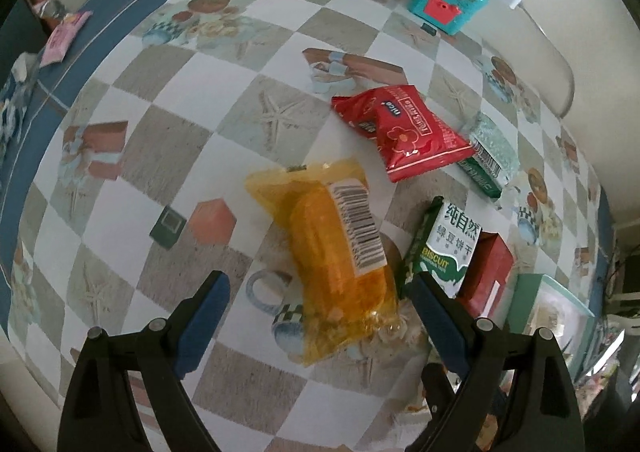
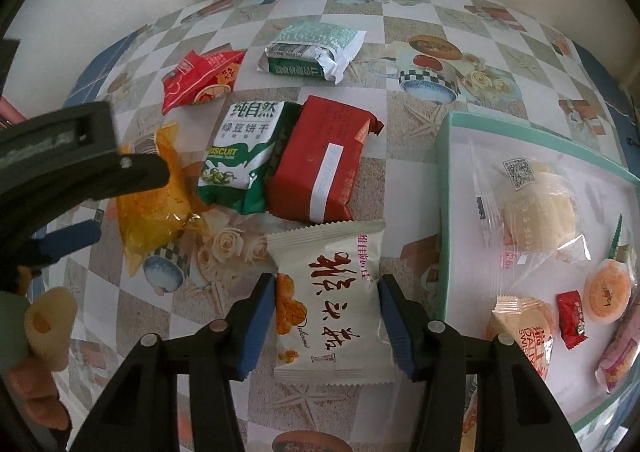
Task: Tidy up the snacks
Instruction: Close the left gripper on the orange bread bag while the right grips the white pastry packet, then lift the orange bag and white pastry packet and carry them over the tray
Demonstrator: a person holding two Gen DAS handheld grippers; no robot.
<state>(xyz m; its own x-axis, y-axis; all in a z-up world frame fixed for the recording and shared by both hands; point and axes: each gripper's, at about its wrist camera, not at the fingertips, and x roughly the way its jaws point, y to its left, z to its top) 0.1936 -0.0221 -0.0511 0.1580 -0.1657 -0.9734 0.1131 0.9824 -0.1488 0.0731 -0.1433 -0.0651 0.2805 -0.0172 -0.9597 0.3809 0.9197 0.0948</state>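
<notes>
White snack packet (image 2: 332,304) clamped by right gripper (image 2: 327,308) fingers, left gripper (image 1: 320,316) fingers spread over orange packet (image 1: 332,248)

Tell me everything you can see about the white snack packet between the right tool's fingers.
The white snack packet is a flat, sealed pillow pack, glossy like plastic film, with crimped ends, large red brush characters and a picture of orange pastries. It lies face up on the checkered tablecloth, left of the green tray. The right tool is shut on its side edges.
</notes>
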